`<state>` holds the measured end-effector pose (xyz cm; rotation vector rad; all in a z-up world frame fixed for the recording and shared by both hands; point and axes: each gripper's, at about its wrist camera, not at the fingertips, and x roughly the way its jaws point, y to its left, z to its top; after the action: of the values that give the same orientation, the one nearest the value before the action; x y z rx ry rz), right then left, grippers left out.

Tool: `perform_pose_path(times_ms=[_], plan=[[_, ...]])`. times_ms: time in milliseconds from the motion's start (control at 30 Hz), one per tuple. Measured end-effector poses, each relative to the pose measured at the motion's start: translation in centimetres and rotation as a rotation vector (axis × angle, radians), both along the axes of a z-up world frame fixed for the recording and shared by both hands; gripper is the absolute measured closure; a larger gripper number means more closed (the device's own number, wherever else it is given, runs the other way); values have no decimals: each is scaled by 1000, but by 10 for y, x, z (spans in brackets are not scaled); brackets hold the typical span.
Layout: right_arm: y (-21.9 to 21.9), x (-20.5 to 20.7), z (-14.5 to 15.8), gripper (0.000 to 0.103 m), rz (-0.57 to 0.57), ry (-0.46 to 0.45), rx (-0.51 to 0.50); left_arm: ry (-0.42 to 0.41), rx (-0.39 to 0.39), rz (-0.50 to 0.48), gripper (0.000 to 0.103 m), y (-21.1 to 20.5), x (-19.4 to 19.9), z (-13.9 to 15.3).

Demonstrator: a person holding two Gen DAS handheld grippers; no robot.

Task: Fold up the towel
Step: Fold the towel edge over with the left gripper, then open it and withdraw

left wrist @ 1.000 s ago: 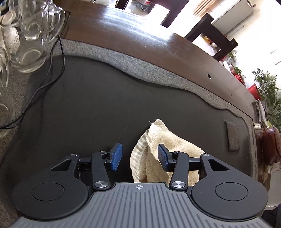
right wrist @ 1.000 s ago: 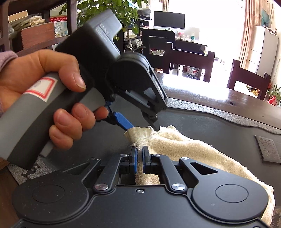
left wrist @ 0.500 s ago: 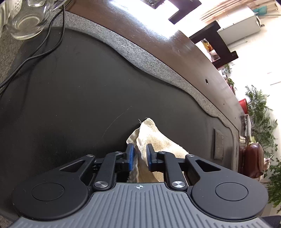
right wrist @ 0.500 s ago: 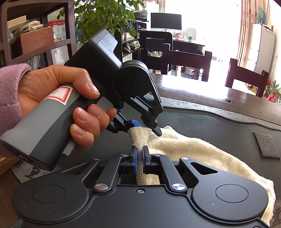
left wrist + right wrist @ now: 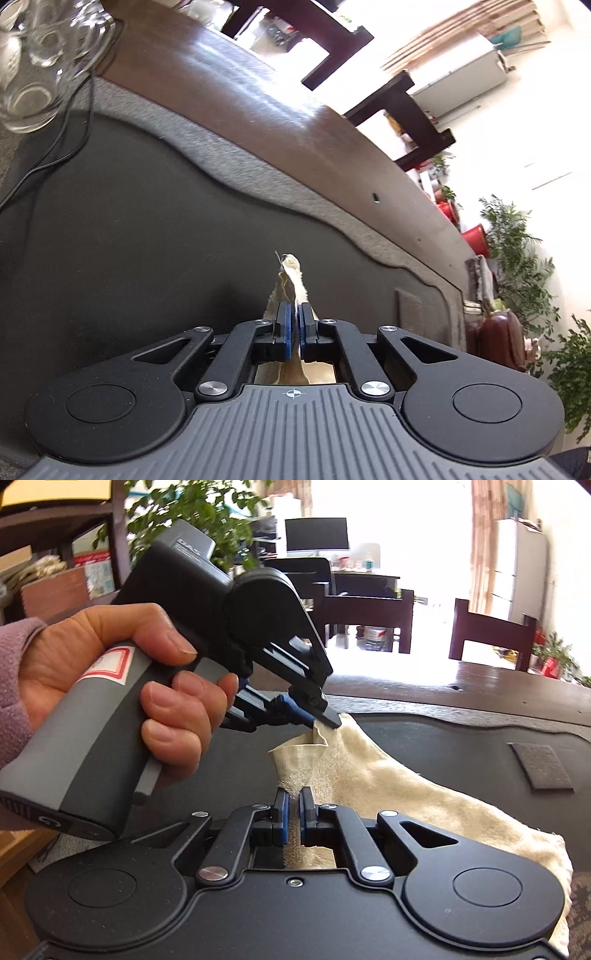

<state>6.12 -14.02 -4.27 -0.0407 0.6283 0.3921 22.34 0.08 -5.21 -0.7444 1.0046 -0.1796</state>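
Now | left gripper (image 5: 294, 326) jaws clamp towel (image 5: 290, 273) corner | right gripper (image 5: 294, 812) jaws clamp its edge

The left gripper (image 5: 317, 716) has a grey handle with a red-edged white sticker, black arms, blue pads (image 5: 283, 326) and shiny round screws, and the person wears a purple sleeve (image 5: 13, 686).

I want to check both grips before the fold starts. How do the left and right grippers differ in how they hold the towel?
The left gripper pinches a thin corner tip, lifted off the dark mat; the right gripper clamps a thicker bunch of towel along the near edge. The left gripper shows its whole handle, with a hand around it; the right shows only its fingers. Both are shut on the same towel.
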Motion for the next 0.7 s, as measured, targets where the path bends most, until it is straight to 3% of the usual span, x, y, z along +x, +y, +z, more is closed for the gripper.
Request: perform_pose_path(times_ms=[433,700], plan=[[-61,-15,7,97,-179,-15,15,-70,0,-213,99,-78,-1,21],[-106,-29,-1,97,-324,4,43,-86,-1,-358,99,-139,-13,18]])
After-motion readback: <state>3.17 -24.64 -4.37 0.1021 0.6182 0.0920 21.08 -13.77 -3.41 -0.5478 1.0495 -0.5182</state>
